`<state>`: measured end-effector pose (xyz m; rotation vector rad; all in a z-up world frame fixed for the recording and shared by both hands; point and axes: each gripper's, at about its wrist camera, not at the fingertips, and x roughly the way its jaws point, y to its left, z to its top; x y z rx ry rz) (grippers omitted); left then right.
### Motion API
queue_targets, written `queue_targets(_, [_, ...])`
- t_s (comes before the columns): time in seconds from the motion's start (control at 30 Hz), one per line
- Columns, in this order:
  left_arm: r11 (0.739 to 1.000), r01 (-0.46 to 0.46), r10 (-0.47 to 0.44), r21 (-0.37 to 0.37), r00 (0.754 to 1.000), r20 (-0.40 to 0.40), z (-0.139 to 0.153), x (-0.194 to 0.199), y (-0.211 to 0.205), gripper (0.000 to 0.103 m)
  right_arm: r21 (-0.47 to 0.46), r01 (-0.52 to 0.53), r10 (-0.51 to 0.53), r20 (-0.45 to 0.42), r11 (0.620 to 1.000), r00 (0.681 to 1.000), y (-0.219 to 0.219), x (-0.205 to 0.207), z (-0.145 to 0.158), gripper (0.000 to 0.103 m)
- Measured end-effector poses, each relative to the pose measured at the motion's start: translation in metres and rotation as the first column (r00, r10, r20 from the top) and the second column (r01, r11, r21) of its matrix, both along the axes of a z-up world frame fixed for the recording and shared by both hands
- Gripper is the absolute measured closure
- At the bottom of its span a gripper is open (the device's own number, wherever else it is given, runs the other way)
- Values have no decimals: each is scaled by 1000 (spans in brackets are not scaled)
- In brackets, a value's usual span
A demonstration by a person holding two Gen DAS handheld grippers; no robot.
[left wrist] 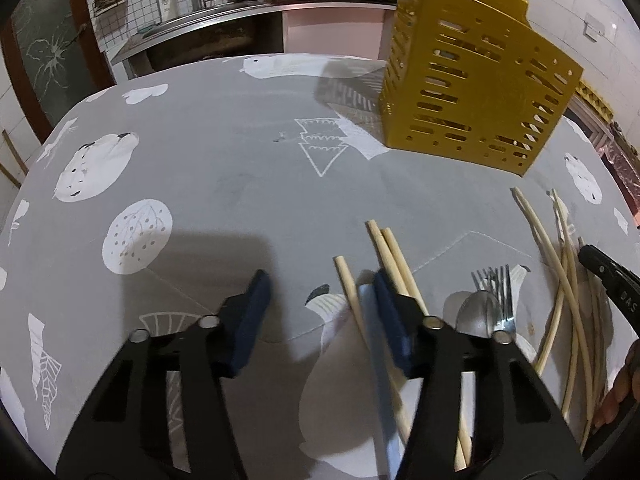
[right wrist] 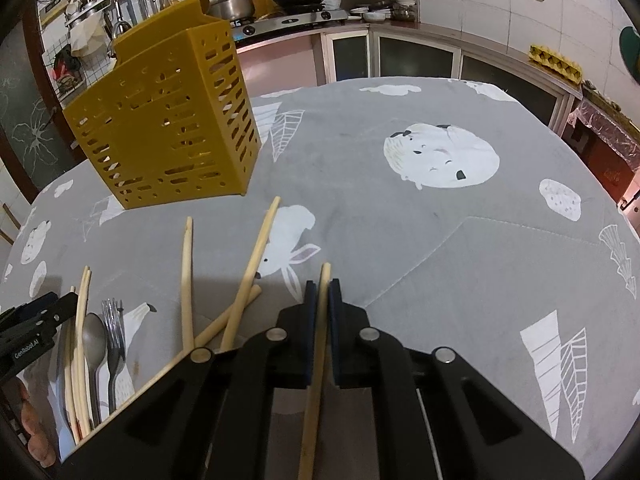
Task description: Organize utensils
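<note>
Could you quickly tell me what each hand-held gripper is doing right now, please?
Left hand-held gripper: open, holding nothing.
Right hand-held gripper: closed on one chopstick.

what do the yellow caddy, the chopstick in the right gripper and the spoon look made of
Yellow caddy: likely moulded plastic, matte, uniform mustard colour with punched slots.
Chopstick clamped in the right gripper: pale bamboo or wood, unvarnished look.
Spoon: metal, probably stainless steel, dull grey sheen.

On the table (right wrist: pixel 400 208), the utensil holder (right wrist: pixel 168 120) stands far left of my right tongs (right wrist: pixel 322 292). Loose chopsticks (right wrist: pixel 256 256) lie before it; spoon (right wrist: pixel 94 344) and fork (right wrist: pixel 114 336) lie side by side, nearer left.
</note>
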<state>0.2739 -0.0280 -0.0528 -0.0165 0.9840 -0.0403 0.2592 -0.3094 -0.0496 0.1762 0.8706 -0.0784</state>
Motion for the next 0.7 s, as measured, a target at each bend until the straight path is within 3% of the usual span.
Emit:
queue_targets(0.2, [1000, 20, -20, -11, 999, -26, 2, 3, -6, 69, 1, 0, 0, -1, 1000, 1000, 0, 1, 1, 96])
queue_targets(0.33, [999, 42, -42, -4, 999, -30, 1, 5, -13, 84, 0, -5, 5, 1, 1000, 1000, 2, 3, 2, 96])
queue_targets(0.57, [998, 55, -54, 10, 998, -31, 1, 8, -20, 95, -4, -2, 2, 8, 1000, 1000, 5, 3, 1, 96])
queue_targets(0.7, [998, 59, -59, 12, 998, -26, 1, 12, -21, 95, -8, 2, -2, 20, 1000, 1000, 5, 2, 3, 96])
